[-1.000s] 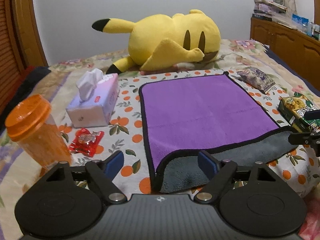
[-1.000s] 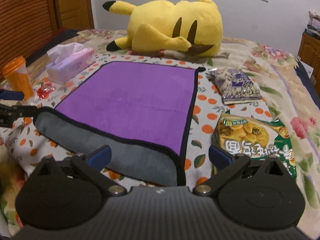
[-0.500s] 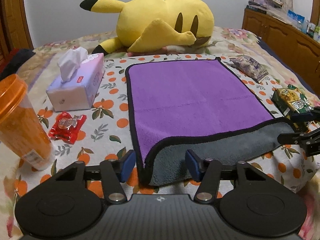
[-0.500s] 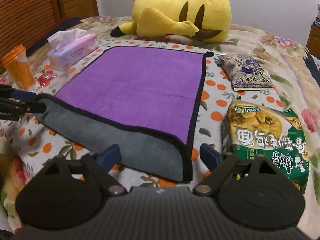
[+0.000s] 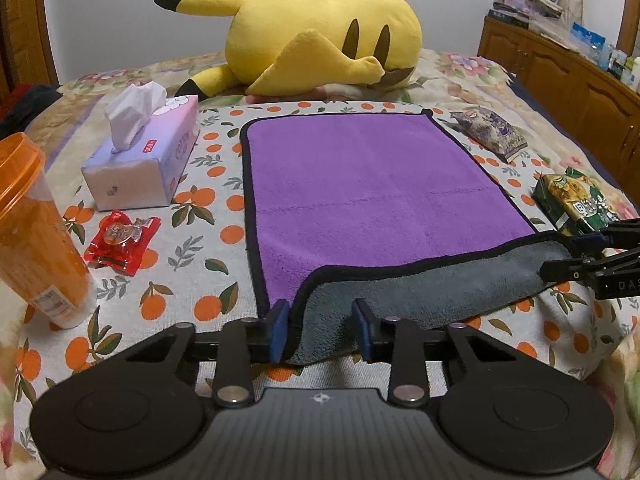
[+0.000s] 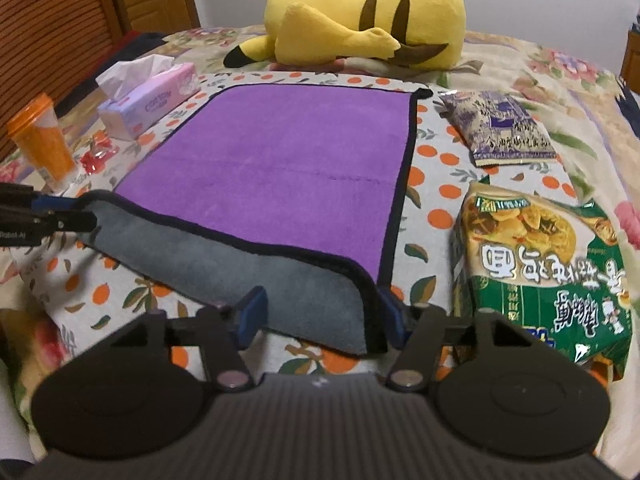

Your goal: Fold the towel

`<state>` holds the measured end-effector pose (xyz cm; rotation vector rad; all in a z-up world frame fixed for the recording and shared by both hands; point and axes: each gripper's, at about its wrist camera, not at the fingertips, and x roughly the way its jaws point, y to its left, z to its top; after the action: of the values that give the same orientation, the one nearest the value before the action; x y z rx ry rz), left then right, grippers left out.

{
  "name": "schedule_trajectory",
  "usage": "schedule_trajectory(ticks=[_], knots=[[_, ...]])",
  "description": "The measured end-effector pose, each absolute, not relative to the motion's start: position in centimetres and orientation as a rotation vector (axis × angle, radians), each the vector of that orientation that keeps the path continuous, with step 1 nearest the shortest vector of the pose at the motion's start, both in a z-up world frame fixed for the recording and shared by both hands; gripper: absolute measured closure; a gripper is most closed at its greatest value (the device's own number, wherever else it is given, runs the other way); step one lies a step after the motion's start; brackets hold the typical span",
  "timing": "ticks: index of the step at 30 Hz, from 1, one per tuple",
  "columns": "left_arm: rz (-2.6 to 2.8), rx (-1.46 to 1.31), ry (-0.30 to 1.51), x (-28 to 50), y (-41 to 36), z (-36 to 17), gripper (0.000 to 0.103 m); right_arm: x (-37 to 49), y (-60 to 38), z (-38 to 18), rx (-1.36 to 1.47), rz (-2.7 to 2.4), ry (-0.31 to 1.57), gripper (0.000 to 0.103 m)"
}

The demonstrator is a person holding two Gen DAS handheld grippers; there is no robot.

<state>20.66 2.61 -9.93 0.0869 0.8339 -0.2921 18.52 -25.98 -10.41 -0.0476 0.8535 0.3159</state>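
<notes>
The purple towel (image 5: 368,184) lies flat in mid-frame on a bed (image 5: 460,76), over an orange-print cloth (image 5: 208,280); its near edge is turned over, grey side up. The left claw (image 5: 320,326) stands apart astride the near left corner; the right claw (image 6: 318,312) stands apart around the near right corner.

A white wall fills the top of both frames. Only the left view shows the wooden cabinet (image 5: 560,76) at upper right; only the right view shows the slatted door (image 6: 52,28) at upper left. Both show the yellow plush (image 5: 320,40), orange cup (image 5: 32,232) and two snack bags.

The tissue box (image 6: 152,100) reads "COTTON"; the green bag (image 6: 544,272) bears Chinese characters.
</notes>
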Motion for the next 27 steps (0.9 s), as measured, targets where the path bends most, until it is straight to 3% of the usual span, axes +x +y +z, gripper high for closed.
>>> schedule_trajectory(ticks=[6, 11, 13, 16, 27], knots=[[-0.294, 0.089, 0.837, 20.7, 2.6, -10.0, 0.081, 18.7, -26.1, -10.5, -0.060, 0.304, 0.858, 0.074], [-0.291, 0.093, 0.834, 20.7, 2.6, -10.0, 0.086, 18.8, -26.5, -10.7, -0.054, 0.287, 0.861, 0.084], [-0.290, 0.093, 0.832, 20.7, 2.7, -10.0, 0.088, 18.9, -26.6, -10.7, -0.053, 0.285, 0.860, 0.095], [-0.290, 0.089, 0.827, 20.7, 2.8, -10.0, 0.094, 18.8, -26.7, -10.7, -0.053, 0.283, 0.858, 0.098], [-0.287, 0.066, 0.777, 20.4, 3.0, -8.9, 0.096, 18.6, -27.0, -9.7, -0.030, 0.284, 0.787, 0.098]])
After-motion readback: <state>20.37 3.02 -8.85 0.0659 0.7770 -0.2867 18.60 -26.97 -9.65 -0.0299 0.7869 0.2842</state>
